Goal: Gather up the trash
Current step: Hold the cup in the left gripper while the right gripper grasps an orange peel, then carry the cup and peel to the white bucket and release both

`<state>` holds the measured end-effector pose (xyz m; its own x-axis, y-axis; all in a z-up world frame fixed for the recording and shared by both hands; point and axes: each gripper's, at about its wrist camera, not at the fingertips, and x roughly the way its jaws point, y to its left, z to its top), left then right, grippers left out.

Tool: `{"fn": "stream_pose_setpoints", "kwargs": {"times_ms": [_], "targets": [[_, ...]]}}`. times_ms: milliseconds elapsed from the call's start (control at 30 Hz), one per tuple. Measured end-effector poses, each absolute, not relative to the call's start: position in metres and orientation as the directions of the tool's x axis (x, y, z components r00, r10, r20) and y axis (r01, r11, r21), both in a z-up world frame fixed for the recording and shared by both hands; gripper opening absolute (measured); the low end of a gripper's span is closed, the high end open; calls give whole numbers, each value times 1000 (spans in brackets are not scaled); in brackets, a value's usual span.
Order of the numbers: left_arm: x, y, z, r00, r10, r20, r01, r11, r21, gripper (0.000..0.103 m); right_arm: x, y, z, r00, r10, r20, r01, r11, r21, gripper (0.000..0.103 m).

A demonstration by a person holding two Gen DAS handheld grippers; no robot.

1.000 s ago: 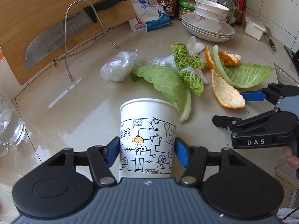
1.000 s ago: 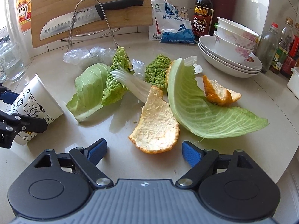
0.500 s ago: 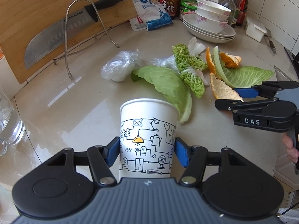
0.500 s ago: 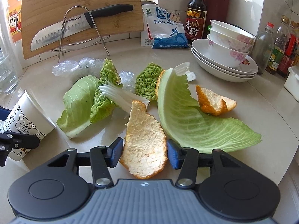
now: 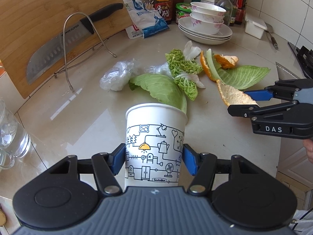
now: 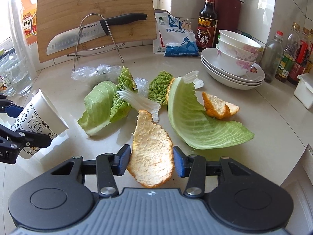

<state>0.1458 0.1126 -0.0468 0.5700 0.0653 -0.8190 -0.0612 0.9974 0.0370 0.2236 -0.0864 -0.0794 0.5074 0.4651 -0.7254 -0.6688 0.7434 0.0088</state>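
Observation:
My left gripper [image 5: 154, 161] is shut on a white printed paper cup [image 5: 155, 143], upright above the counter; the cup also shows in the right wrist view [image 6: 39, 119]. My right gripper [image 6: 151, 159] is shut on a large orange peel [image 6: 151, 152], pith side up; the peel also shows in the left wrist view [image 5: 234, 97], right of the cup. On the counter lie cabbage leaves [image 6: 195, 121] [image 6: 99, 105], crinkled green leaves [image 6: 159, 87], a second orange peel [image 6: 219, 105] and crumpled clear plastic [image 5: 115, 76].
A knife [image 6: 88, 34] rests on a wire rack against a wooden cutting board [image 6: 93, 15]. Stacked bowls and plates [image 6: 234, 64], a vinegar bottle [image 6: 207, 27], a salt bag [image 6: 176, 37] and several bottles stand at the back right. Water glasses [image 5: 11, 137] stand at the left.
My right gripper moved forward over the large orange peel and closed on it, then lifted it slightly. The left gripper kept hold of the cup and barely moved.

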Motion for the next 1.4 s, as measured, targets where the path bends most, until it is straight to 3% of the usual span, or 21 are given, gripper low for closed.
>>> {"fn": "stream_pose_setpoints", "kwargs": {"times_ms": [467,800,1133,1400], "targets": [[124,63,-22,580,-7,-814,65,997,38,61,180,-149,-56,532,462,-710,-646,763,12,52],[129,-4,-18,583,-144,-799,225,974,-12,61,149,-232,-53,605,333,-723,-485,875,-3,52],[141,-64,-23,552,-240,-798,369,929,-24,61,139,-302,-95,598,152,-787,-307,951,-50,53],[146,-84,-27,539,-248,-805,393,919,-20,61,147,-319,-153,506,102,-856,-279,959,-50,53]]}}
